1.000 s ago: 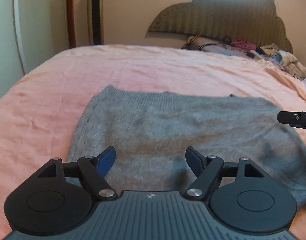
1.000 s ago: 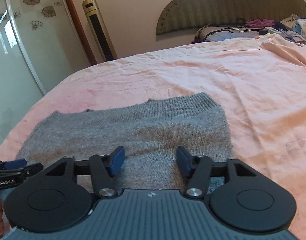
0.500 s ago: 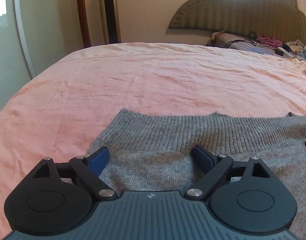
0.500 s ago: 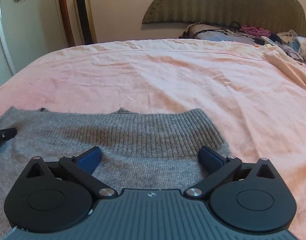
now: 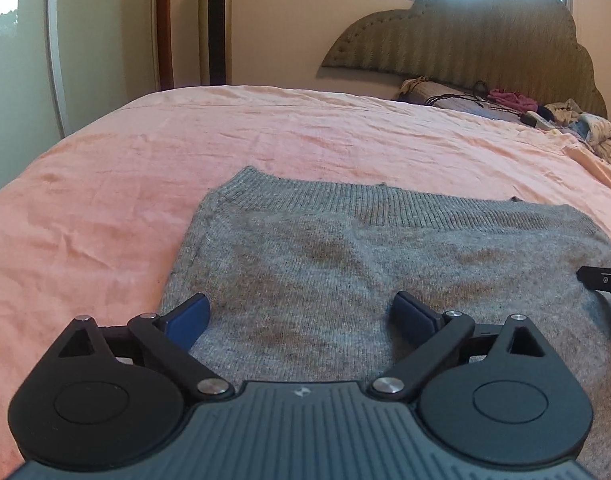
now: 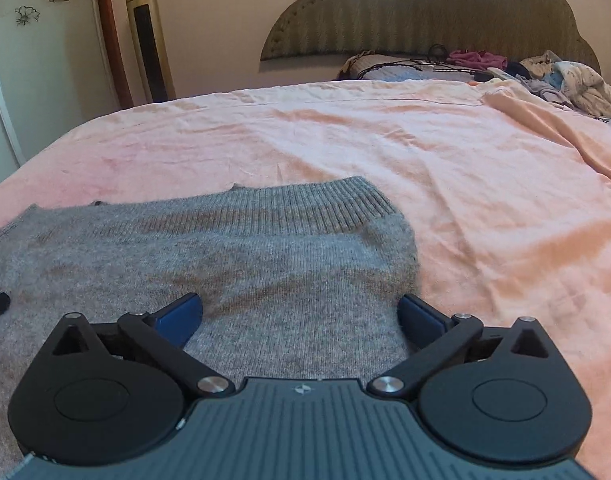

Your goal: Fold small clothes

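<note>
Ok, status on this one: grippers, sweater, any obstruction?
Left gripper and right gripper open, just widened, nothing held. Grey sweater flat on pink sheet. Nothing in the way.

- Grey sweater (image 5: 345, 272): fuzzy matt knit, ribbed band along its far edge, beyond the fingers (image 5: 189, 314).
- Bed sheet (image 5: 105, 208): pink woven cloth, matt and creased, beyond the knit.
- Left gripper (image 5: 301, 312): matt black plastic arms, shiny metal pivot pins, blue matt pads.
- Right gripper (image 6: 301, 312): same finish, ribbed grey body behind its fingers.
</note>
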### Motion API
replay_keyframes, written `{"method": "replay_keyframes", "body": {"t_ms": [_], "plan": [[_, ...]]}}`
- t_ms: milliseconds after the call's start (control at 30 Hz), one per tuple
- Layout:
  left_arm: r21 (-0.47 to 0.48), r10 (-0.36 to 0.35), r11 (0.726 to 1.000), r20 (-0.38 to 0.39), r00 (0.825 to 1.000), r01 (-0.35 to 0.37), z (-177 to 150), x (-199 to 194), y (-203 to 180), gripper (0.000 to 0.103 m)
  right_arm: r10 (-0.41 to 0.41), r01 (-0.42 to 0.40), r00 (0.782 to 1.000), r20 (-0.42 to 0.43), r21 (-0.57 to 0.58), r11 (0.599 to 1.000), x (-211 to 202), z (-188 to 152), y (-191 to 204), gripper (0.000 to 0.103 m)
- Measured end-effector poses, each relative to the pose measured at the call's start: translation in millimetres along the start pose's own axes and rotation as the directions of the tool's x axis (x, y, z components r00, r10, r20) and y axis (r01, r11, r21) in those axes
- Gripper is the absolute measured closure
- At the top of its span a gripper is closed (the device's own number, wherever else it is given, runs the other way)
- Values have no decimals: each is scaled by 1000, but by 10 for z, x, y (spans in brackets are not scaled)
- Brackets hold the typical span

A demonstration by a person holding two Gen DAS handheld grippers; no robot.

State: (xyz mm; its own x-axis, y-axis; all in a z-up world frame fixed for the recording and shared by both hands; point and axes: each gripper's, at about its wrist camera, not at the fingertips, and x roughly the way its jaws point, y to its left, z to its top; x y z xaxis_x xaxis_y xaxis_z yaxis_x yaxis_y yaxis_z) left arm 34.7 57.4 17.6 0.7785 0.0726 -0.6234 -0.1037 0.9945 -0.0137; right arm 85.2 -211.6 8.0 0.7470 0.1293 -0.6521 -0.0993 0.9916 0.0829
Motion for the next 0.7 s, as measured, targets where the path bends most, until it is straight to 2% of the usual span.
{"method": "replay_keyframes", "body": {"t_ms": [67, 133, 200, 233, 300, 533, 633, 667, 700], "plan": [[0, -7, 1000, -11, 1000, 7, -9, -131, -54, 5, -9, 10, 1000, 4, -9, 1000, 1, -11, 24, 0], [-17, -96, 995, -4, 995, 95, -64, -315, -98, 4, -1, 1, 1000, 5, -3, 1000, -2, -15, 5, 0], [4, -143, 990, -18, 990, 143, -160, -396, -173, 4, -3, 3, 1000, 8, -3, 1000, -7, -21, 8, 0], [20, -132, 991, -42, 990, 133, -226, -362, -201, 3, -3, 3, 1000, 9, -3, 1000, -6, -22, 9, 0], [49, -124, 991, -15, 992, 124, -334, -330, -224, 0, -3, 3, 1000, 10, -2, 1000, -7, -24, 11, 0], [53, -107, 993, -20, 994, 108, -320, -303, -245, 0, -1, 1, 1000, 13, 0, 1000, -30, -23, 8, 0], [54, -105, 993, -15, 994, 106, -336, -322, -244, 0, -47, 46, 999, 13, 51, 998, -222, -21, 14, 0], [54, -104, 993, -15, 995, 104, -338, -321, -253, 0, -41, 38, 999, 32, 78, 996, -343, -47, 8, 0], [54, -103, 993, -15, 995, 103, -338, -320, -258, 0, -1, -5, 998, 57, 94, 996, -472, -96, 2, 0]]}}
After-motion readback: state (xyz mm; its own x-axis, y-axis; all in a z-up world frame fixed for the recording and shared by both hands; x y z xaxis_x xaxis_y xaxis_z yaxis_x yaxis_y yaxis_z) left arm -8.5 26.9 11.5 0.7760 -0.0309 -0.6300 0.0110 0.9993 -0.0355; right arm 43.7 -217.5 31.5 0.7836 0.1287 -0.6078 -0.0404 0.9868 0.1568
